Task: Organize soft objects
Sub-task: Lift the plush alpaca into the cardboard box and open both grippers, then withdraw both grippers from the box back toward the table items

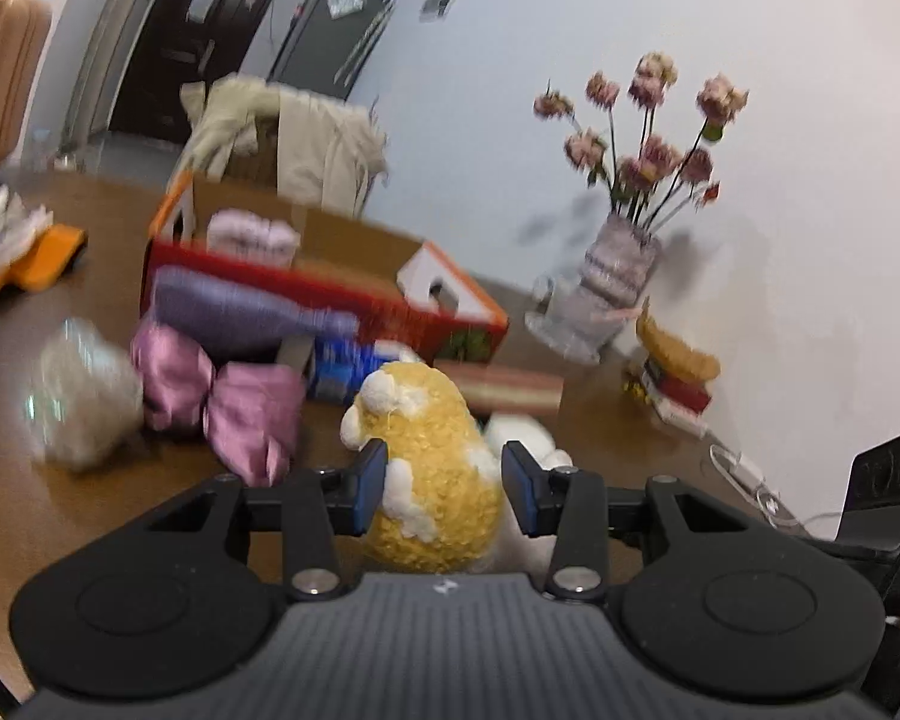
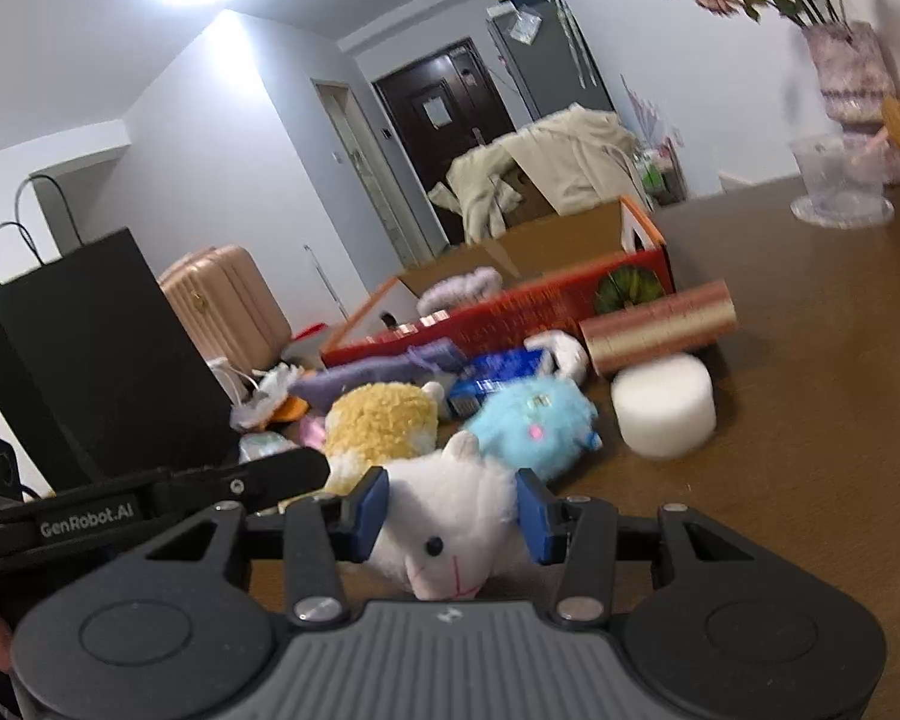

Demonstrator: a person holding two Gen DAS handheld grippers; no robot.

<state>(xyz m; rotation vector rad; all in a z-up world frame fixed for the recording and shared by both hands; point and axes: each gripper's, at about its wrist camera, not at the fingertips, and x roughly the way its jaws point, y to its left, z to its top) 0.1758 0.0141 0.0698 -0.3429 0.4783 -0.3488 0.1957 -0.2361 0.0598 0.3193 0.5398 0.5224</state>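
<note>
My left gripper (image 1: 444, 489) has its blue pads on both sides of a yellow and white plush toy (image 1: 432, 468) on the brown table (image 1: 90, 498); the toy also shows in the right wrist view (image 2: 378, 426). My right gripper (image 2: 450, 510) is shut on a white plush animal (image 2: 444, 528), face toward the camera. A red open cardboard box (image 1: 330, 294) stands behind, with a fluffy pink item (image 1: 252, 237) inside. A purple cloth (image 1: 240, 312), a pink satin bow (image 1: 222, 402), a blue fluffy toy (image 2: 534, 426) and a white foam cylinder (image 2: 666, 414) lie in front of it.
A vase of pink flowers (image 1: 624, 264) stands at the wall, books and a bread-shaped item (image 1: 678, 372) beside it. A striped roll (image 2: 660, 327) lies by the box. A black paper bag (image 2: 102, 354) stands at the left. A crinkly clear bag (image 1: 84, 396) lies left.
</note>
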